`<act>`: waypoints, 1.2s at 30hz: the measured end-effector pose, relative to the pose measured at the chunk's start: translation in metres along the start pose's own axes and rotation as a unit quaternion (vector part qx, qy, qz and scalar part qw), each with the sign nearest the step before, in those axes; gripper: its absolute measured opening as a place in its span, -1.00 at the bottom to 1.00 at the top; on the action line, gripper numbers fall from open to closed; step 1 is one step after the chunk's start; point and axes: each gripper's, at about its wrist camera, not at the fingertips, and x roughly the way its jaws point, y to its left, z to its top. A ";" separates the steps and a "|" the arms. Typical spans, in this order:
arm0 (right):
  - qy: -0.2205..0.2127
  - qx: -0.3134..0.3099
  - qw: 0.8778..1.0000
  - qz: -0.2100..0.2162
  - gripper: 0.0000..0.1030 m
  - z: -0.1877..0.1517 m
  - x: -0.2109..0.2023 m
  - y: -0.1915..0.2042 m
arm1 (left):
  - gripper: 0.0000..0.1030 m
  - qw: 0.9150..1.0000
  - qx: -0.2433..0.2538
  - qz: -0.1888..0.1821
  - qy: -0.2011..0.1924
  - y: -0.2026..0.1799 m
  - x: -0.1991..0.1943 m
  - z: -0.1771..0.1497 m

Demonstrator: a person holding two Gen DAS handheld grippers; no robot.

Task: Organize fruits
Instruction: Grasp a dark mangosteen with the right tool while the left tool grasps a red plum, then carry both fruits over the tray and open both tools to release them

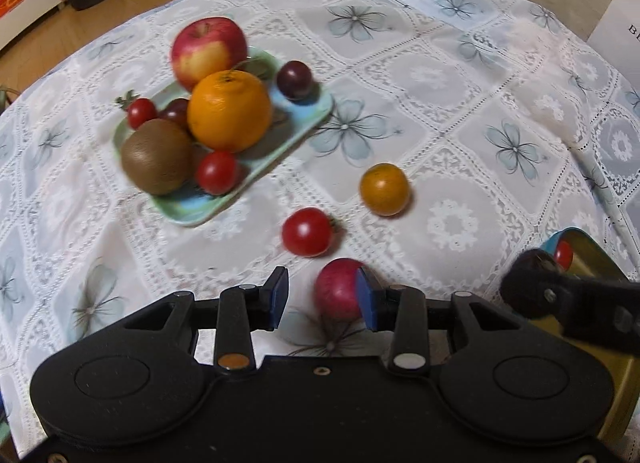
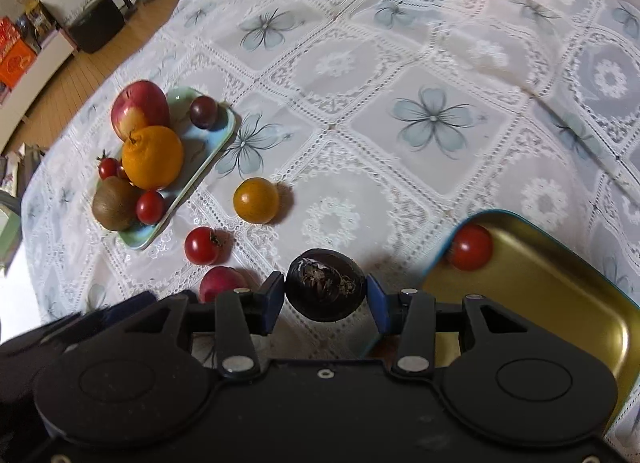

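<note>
The right gripper (image 2: pixel 326 299) has its fingers closed on a dark round fruit (image 2: pixel 325 290), held just above the bench (image 2: pixel 400 167) beside the gold tin tray (image 2: pixel 560 295), where one red tomato (image 2: pixel 470 246) already sits. The fruit looks light, smooth-skinned and probably soft, so a gentle squeeze across its widest middle suits it; too much pressure could bruise or split it, too little could let it roll out. The left gripper (image 1: pixel 322 295) hangs with fingers spread apart, its right finger just beside a red plum-like fruit (image 1: pixel 338 289) on the cloth, not gripping it. A yellow tomato (image 1: pixel 384 189) lies loose nearby.
</note>
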 end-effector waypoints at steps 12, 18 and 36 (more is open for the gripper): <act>-0.014 0.043 0.999 0.019 -0.09 -0.029 -0.032 -0.037 | 0.02 0.999 -0.014 -0.007 0.041 -0.009 0.032 0.002; -0.008 0.078 0.997 0.017 -0.09 -0.049 -0.046 -0.060 | -0.08 1.000 0.003 0.004 0.023 -0.020 0.023 -0.004; 0.024 0.162 0.986 -0.021 -0.09 -0.093 -0.088 -0.149 | -0.08 0.995 0.096 -0.031 0.003 -0.119 -0.068 -0.088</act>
